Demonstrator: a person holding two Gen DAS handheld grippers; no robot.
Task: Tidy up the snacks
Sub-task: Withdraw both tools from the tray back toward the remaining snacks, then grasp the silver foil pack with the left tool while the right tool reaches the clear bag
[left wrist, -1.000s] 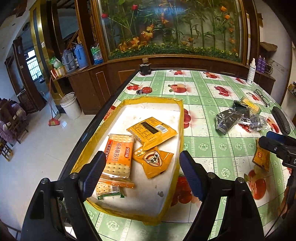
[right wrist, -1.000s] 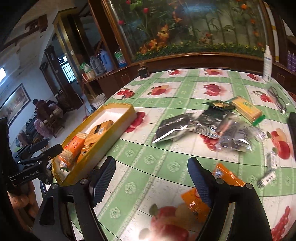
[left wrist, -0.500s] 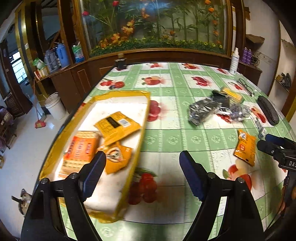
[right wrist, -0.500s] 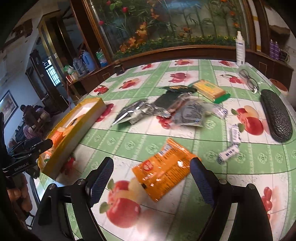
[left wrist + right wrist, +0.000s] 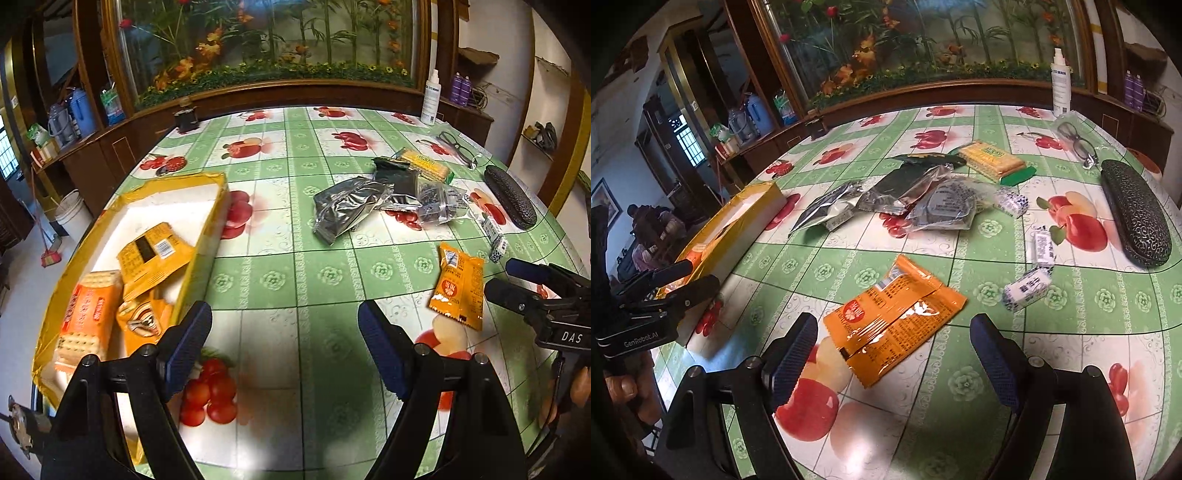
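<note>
- Tray (image 5: 207, 236) sits at the table's (image 5: 280, 236) left edge, packets inside.
- Lone packet (image 5: 894, 321) lies near, right of it.
- Pile (image 5: 905, 199) farther back, perhaps overlapping.

black hand-held gripper (image 5: 890, 352) frame w/ blue ribbed pads (image 5: 790, 356), silver screws.

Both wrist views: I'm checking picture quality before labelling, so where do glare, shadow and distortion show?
Left wrist view: a dark shadow lies on the tablecloth between the open left gripper, with white glare below it; the table's edges bow. Right wrist view: glare on the orange packet and silver bags; the corners go black.
</note>
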